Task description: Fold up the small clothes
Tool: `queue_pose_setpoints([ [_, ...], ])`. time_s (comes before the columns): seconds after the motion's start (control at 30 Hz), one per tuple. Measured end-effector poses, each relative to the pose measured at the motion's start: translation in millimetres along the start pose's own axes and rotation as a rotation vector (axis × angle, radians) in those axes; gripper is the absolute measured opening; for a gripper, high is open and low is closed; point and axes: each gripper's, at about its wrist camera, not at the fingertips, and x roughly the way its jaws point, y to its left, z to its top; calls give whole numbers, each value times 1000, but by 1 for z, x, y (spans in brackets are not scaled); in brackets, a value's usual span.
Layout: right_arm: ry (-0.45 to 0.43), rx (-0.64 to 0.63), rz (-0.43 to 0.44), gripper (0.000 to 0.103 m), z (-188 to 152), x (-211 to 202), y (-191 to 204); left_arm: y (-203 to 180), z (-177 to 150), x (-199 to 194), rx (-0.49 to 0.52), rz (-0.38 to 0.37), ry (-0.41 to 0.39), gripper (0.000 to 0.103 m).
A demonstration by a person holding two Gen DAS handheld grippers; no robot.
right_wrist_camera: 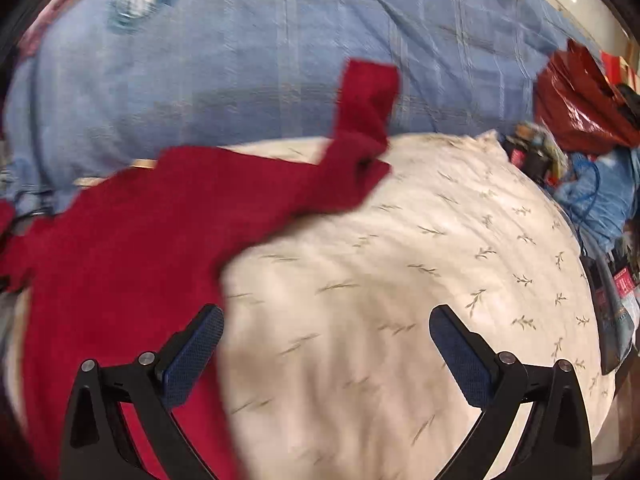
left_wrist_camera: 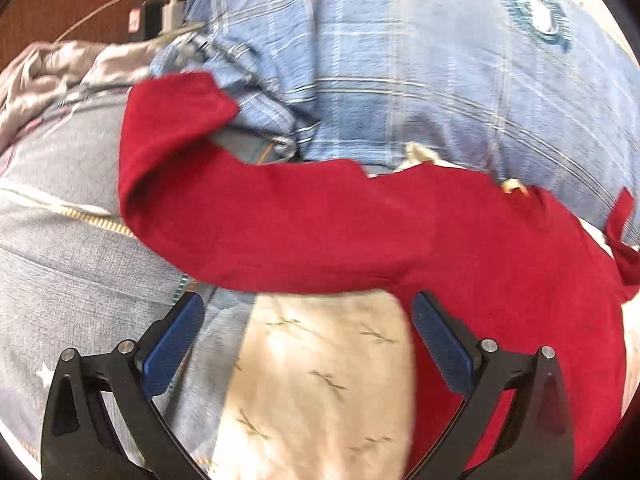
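Both tongs, left point(left_wrist_camera: 306, 320) and right point(right_wrist_camera: 326, 332), gape wide and empty just before a red garment point(left_wrist_camera: 320, 232) on the cream sheet point(right_wrist_camera: 400, 260).

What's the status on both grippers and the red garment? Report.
Left gripper open, empty. Right gripper open, empty. Red knit garment lies rumpled on cream leaf-print bedsheet, unfolded. Blue plaid quilt crowds its far edge.

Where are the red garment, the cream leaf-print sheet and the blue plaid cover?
red garment point(left_wrist_camera: 320, 232), left wrist view, on its broad middle panel.
cream leaf-print sheet point(right_wrist_camera: 400, 280), right wrist view, on a bare stretch ahead of the open jaws.
blue plaid cover point(left_wrist_camera: 400, 80), left wrist view, on its checked fabric.
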Motion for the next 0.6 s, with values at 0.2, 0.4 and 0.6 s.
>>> queue_pose_setpoints([
  [0.2, -23, -23, 204, 103, 9, -53, 48, -29, 4, -29, 61, -47, -31, 103],
  [0.4, -30, 3, 451, 103, 22, -81, 90, -50, 10, -50, 86, -81, -52, 103],
  [0.6, -96, -44, 408, 103, 34, -75, 124, -74, 21, -63, 115, -110, -61, 103],
])
